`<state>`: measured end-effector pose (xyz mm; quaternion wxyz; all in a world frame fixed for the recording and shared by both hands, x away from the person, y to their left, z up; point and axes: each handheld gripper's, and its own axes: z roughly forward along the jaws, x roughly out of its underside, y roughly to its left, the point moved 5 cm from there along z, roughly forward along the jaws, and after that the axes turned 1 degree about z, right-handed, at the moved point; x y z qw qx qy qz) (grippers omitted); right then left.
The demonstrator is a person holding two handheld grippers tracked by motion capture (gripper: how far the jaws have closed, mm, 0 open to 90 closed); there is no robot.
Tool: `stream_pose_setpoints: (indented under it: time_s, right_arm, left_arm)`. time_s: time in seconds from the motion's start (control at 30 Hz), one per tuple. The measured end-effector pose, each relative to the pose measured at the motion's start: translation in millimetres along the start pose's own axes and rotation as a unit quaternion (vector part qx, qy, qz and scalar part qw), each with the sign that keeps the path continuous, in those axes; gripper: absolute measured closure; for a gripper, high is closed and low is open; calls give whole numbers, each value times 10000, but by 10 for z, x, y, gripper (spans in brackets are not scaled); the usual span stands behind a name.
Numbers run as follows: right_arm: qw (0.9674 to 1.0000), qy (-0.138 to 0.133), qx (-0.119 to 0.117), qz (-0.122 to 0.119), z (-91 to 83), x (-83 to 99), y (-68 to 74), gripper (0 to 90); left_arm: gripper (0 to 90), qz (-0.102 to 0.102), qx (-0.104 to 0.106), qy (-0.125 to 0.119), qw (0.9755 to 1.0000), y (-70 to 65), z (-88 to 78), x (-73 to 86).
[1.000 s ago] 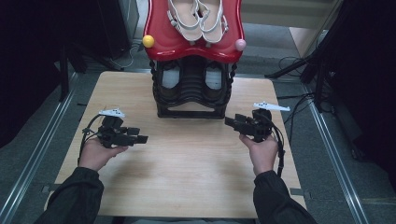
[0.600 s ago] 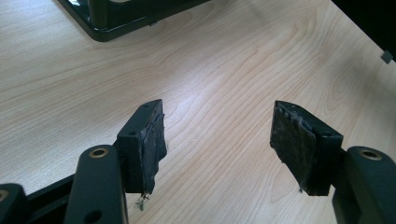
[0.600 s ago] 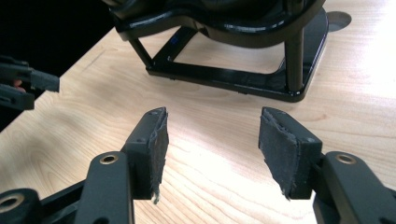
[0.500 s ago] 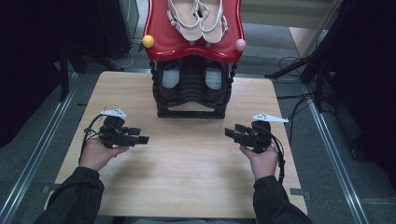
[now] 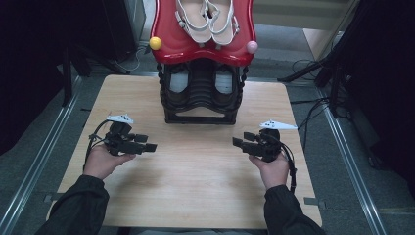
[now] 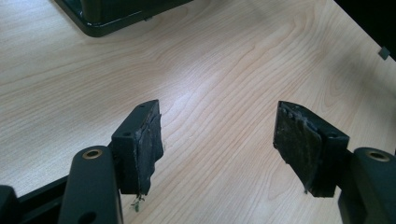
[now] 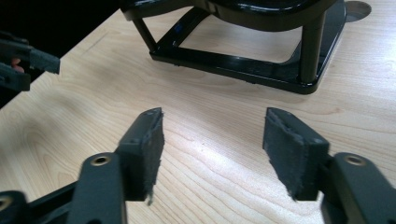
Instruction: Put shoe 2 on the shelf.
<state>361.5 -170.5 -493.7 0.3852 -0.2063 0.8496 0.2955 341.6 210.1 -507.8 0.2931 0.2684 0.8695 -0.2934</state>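
A shoe rack (image 5: 201, 93) stands at the far middle of the wooden table (image 5: 195, 196). Its red top shelf (image 5: 169, 41) carries a pair of white sandals (image 5: 208, 19), and dark shoes (image 5: 178, 81) sit on the black tier below. My left gripper (image 5: 147, 142) hovers over the table's left part, pointing right, jaws open and empty (image 6: 217, 140). My right gripper (image 5: 243, 139) hovers at the right, pointing left. Its jaws have just been opening and stand wide with nothing between them (image 7: 212, 144). The rack's black base (image 7: 261, 70) lies ahead of them.
A yellow ball (image 5: 155, 43) and a pink ball (image 5: 252, 47) cap the red shelf's front corners. Bare wood lies between the two grippers. Cables (image 5: 308, 68) trail on the floor at the right, and metal rails (image 5: 39, 161) run along both sides of the table.
My right gripper has come back from the rack toward the near edge and sunk a little. Its jaws stand slightly wider. The left gripper has kept still.
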Motion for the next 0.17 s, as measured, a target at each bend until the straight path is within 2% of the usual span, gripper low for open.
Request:
stream_pose_setpoints:
  time_s: [0.03,0.1,0.17]
  right_arm:
    - [10000,20,-1,-42,6,4,-1,377]
    - [10000,56,-17,-55,22,13,-1,356]
    - [9999,131,-48,-51,51,31,-3,352]
  left_arm:
    - [323,-27,-92,-3,10000,1,9,-1]
    - [300,-49,-29,8,10000,-8,35,4]
    - [278,-39,-73,34,10000,-16,76,12]
